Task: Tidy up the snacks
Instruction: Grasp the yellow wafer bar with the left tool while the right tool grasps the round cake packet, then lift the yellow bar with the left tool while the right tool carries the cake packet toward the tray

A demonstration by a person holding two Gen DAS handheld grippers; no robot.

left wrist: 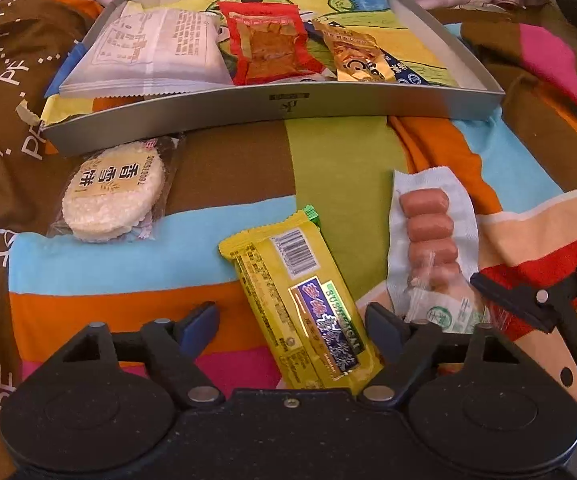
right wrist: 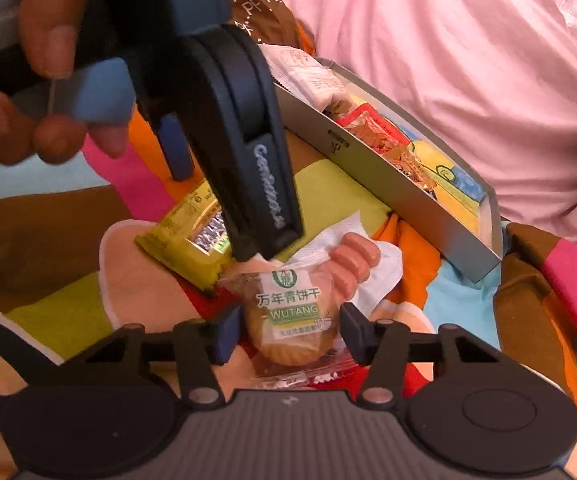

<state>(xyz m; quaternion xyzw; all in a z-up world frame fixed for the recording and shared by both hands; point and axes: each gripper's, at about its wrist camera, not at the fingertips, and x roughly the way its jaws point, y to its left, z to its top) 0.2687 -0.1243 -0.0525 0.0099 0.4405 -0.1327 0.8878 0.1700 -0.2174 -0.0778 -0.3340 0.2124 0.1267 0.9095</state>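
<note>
A: Your left gripper (left wrist: pixel 292 330) hangs low over the patchwork bedspread (left wrist: pixel 128 268) with its fingers spread wide, and the yellow wafer pack (left wrist: pixel 300 304) lies between them at a slant — neither pad presses it, so it grips nothing.

B: And your right one?

A: Your right gripper (right wrist: pixel 290 332) is open too. The clear-wrapped biscuit (right wrist: pixel 290 330) (green "WUTANG" label) sits between its fingertips, with a gap showing on the right side; on the left, the pad is so close to the wrapper that I cannot tell whether it touches.

B: Where does that biscuit lie?

A: On the bedspread, its top end lying over the near end of the sausage packet (left wrist: pixel 434 240), which sits just right of the yellow pack.

B: What else is loose?

A: A rice cracker pack (left wrist: pixel 114 196) lies well to the left, just in front of the grey tray (left wrist: pixel 288 110).

B: And inside the tray?

A: A white packet (left wrist: pixel 156 52) at the left, a red packet (left wrist: pixel 272 48) beside it, then a gold packet (left wrist: pixel 352 54) — all on the tray's colourful drawn liner. Your hand (right wrist: pixel 44 60) shows in the right wrist view, around the left gripper's handle.
</note>
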